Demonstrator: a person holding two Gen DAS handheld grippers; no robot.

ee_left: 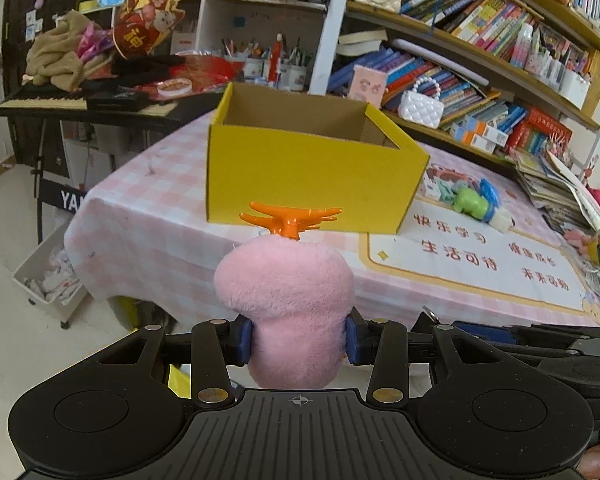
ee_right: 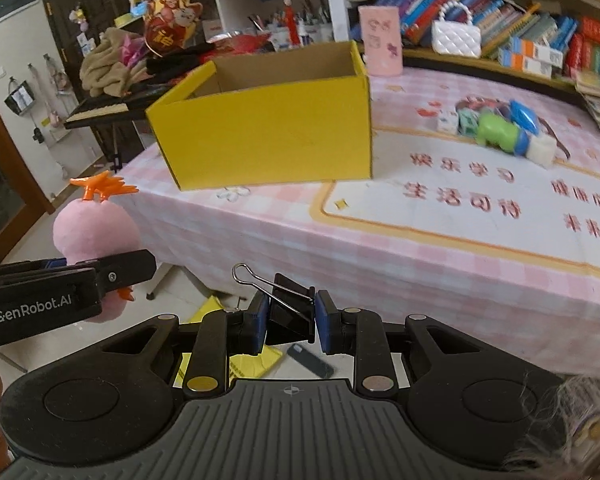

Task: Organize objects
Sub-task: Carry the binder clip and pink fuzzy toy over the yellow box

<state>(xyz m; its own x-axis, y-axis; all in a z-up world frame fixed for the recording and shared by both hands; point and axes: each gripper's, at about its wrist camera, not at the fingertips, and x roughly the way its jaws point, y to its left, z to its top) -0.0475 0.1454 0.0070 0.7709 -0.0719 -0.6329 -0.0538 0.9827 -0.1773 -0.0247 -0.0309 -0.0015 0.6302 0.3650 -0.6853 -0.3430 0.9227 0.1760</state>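
A pink-checked surface [ee_left: 148,208] below crowded bookshelves [ee_left: 480,40] carries an open yellow box [ee_left: 312,176] beside scattered toys [ee_left: 476,200], while the left claw [ee_left: 299,340] clamps a pink plush toy [ee_left: 288,292] and the right claw [ee_right: 291,322] clamps a black binder clip [ee_right: 290,312] short of the surface's edge.

Pink plush toy [ee_left: 286,300], fuzzy, rounded body narrowing at lower end, orange plastic antler-like piece on top; upright, held in air short of table edge, squeezed at narrow part between blue pads.

Black binder clip [ee_right: 290,312], silver wire handles, one loop sticking up toward left; pinched between blue pads, off table.

Yellow cardboard box [ee_left: 312,172], open top, brown inside, interior floor hidden; stands on pink checked tablecloth [ee_left: 148,216] near table corner.

Small toys [ee_right: 500,130], green, blue, white, clustered on cloth right of box.
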